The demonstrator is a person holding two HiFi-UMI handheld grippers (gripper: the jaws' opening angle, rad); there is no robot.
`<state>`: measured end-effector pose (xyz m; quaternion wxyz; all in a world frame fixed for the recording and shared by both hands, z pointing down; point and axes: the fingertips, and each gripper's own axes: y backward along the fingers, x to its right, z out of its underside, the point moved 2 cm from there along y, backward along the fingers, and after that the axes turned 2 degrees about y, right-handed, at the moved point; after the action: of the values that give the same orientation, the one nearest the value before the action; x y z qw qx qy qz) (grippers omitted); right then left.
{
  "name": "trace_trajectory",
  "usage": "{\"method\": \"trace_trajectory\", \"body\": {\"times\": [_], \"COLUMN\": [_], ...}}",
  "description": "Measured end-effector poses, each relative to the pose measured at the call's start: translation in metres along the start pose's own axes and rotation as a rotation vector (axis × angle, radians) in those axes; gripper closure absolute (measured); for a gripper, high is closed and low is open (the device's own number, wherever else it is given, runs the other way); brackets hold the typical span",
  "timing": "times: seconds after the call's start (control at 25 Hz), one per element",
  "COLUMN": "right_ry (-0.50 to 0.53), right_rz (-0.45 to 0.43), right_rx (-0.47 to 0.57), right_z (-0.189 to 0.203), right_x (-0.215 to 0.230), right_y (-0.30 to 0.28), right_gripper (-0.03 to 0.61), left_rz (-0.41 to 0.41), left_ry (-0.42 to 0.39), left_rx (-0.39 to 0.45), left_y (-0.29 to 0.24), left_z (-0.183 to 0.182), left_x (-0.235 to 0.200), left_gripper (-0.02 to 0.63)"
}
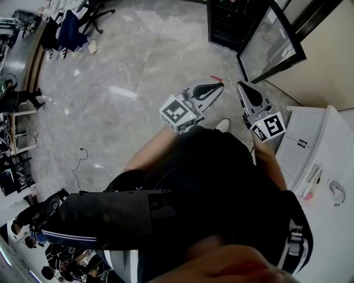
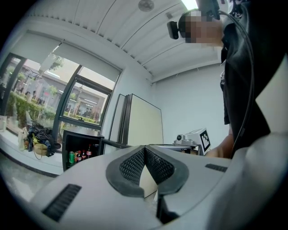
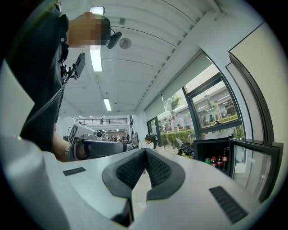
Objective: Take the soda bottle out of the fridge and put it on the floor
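A small black fridge (image 1: 229, 25) stands on the floor ahead with its glass door (image 1: 271, 41) swung open. Its shelf holds a green can and several dark bottles (image 3: 219, 160), which also show small in the left gripper view as bottles (image 2: 83, 155). I cannot tell which one is the soda bottle. My left gripper (image 1: 217, 87) and right gripper (image 1: 242, 85) hang side by side above the floor, short of the fridge. In their own views the left gripper (image 2: 144, 148) and the right gripper (image 3: 145, 151) each have their pads touching at the tips, with nothing between them.
A white cabinet (image 1: 323, 146) stands close on my right with small items on top. A small red item (image 1: 215, 78) lies on the marble floor by the grippers, and a thin cable (image 1: 80, 160) lies to the left. Office chairs (image 1: 91, 14) and desks line the far left.
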<state>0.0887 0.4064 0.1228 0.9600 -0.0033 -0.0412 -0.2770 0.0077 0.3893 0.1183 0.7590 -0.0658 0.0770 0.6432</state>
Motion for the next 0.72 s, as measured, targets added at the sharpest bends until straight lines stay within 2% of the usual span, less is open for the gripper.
{"method": "trace_trajectory", "body": {"times": [0.36,0.56,0.72], "right_ry": [0.027,0.027,0.028], "right_rz": [-0.064,-0.079,-0.064], "right_rx": [-0.004,-0.004,-0.014], "right_z": [-0.007,-0.009,-0.002], "right_x": [0.049,0.067,0.079], "right_y": [0.004,-0.015,-0.046], "right_gripper": [0.568,0.568,0.568], "left_rz": [-0.055,-0.059,-0.042], "left_ry": [-0.029,-0.027,-0.027], "left_rx": [0.013,0.018,0.026], "left_y": [-0.055,-0.069,-0.069], "left_z": [-0.013,-0.018,-0.018], "left_x": [-0.008,-0.032,-0.067], "left_gripper": [0.612,0.612,0.612]}}
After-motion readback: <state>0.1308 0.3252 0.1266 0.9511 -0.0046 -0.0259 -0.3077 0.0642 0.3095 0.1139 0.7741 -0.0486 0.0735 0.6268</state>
